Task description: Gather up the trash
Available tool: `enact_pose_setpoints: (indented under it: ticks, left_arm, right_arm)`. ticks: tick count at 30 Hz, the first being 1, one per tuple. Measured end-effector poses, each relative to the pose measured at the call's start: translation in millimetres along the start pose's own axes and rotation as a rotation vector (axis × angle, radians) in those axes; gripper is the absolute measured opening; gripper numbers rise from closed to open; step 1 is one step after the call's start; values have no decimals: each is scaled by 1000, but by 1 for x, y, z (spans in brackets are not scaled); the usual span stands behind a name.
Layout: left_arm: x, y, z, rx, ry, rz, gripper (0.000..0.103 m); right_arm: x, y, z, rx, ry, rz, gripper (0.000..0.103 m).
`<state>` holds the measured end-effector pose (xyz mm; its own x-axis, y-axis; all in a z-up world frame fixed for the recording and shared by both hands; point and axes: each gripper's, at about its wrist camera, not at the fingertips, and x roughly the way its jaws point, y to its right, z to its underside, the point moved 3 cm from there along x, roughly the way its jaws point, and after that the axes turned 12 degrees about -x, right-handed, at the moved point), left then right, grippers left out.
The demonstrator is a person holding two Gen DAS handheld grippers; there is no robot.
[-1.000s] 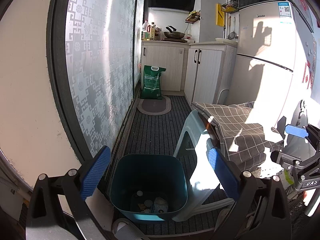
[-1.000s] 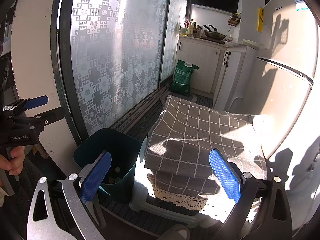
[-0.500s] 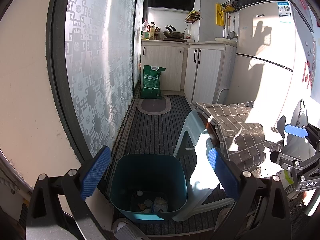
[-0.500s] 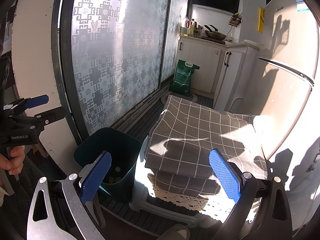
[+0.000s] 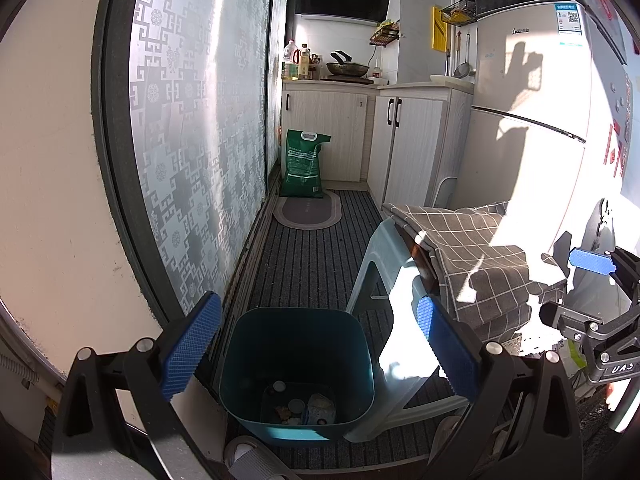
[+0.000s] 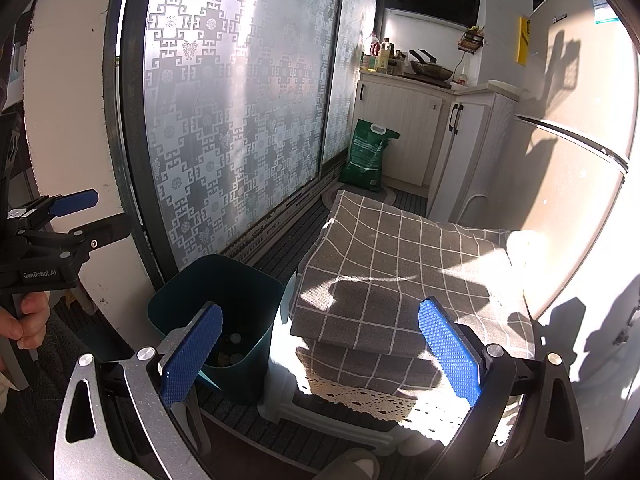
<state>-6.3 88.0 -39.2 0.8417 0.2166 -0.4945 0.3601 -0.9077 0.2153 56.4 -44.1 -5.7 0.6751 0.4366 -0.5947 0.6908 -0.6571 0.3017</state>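
Note:
A teal trash bin stands on the striped floor mat, against the sliding door. Small scraps of trash lie at its bottom. My left gripper is open and empty, held above the bin's mouth. My right gripper is open and empty, over the checked cloth on a plastic stool. The bin shows in the right wrist view at lower left, and the left gripper at far left. The right gripper shows at the right edge of the left wrist view.
A pale plastic stool stands right of the bin, draped with the grey checked cloth. A fridge, white cabinets, a green bag and an oval mat lie further back. A patterned sliding door runs along the left.

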Motion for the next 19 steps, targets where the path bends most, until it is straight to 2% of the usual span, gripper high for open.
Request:
enact_pose_setpoints:
  ticks: [19]
  left_arm:
    - [2, -2, 0, -8, -4, -8, 100]
  right_arm:
    - [0, -1, 0, -2, -1, 0, 100]
